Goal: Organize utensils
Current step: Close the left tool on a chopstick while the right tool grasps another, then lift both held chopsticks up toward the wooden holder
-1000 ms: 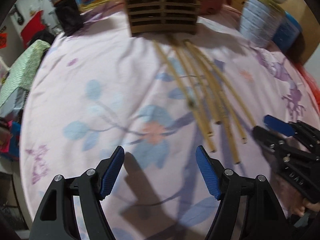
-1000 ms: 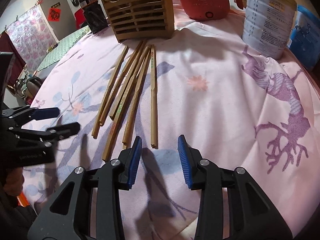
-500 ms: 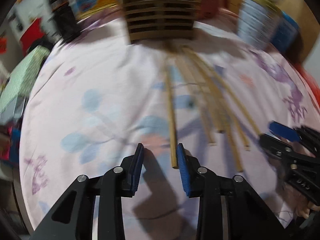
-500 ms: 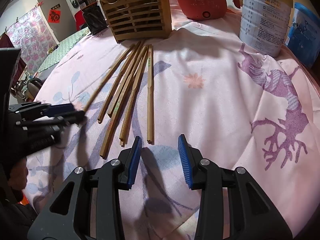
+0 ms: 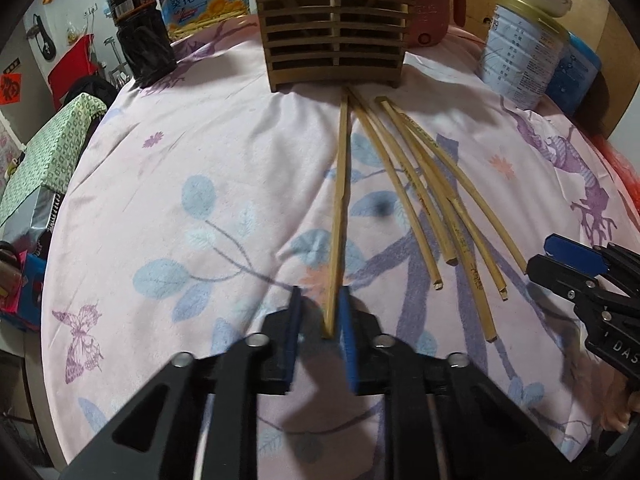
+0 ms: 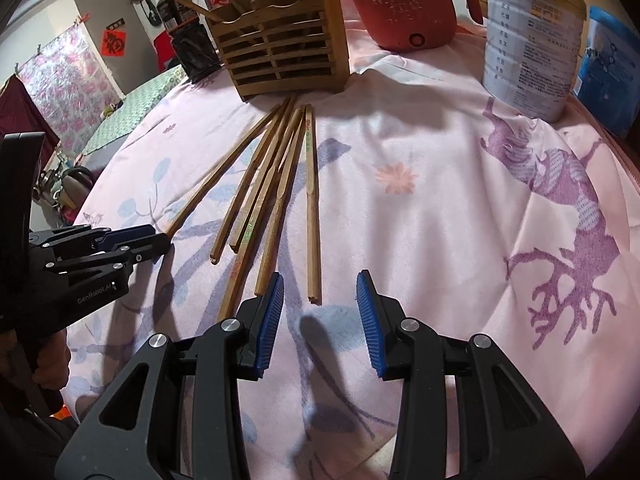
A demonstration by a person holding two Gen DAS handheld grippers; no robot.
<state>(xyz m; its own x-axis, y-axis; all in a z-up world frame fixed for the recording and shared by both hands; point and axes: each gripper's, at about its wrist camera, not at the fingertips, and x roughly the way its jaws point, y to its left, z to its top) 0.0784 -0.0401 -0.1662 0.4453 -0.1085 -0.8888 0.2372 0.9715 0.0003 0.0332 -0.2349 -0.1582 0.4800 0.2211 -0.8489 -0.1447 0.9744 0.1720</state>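
Your left gripper (image 5: 320, 312) has just been closing its blue-padded jaws around the near end of one long pale bamboo chopstick (image 5: 339, 208); the stick sits between the pads, touching the right one, with a sliver of gap still showing on the left (so whether it is firmly pinched you cannot tell from this view). That chopstick runs from the pads toward 12 o'clock, its far tip reaching the slatted brown wooden utensil holder (image 5: 334, 36). The other bamboo chopsticks (image 5: 420, 196) fan across the pink floral cloth (image 5: 180, 168) toward 1 and 2 o'clock. Your right gripper (image 6: 320, 312) hangs with its jaws apart and nothing in them, the nearest chopstick end just ahead at 12 o'clock. A red electric pot (image 6: 404, 8) and white milk-powder tin (image 6: 532, 40) stand at 1 o'clock.
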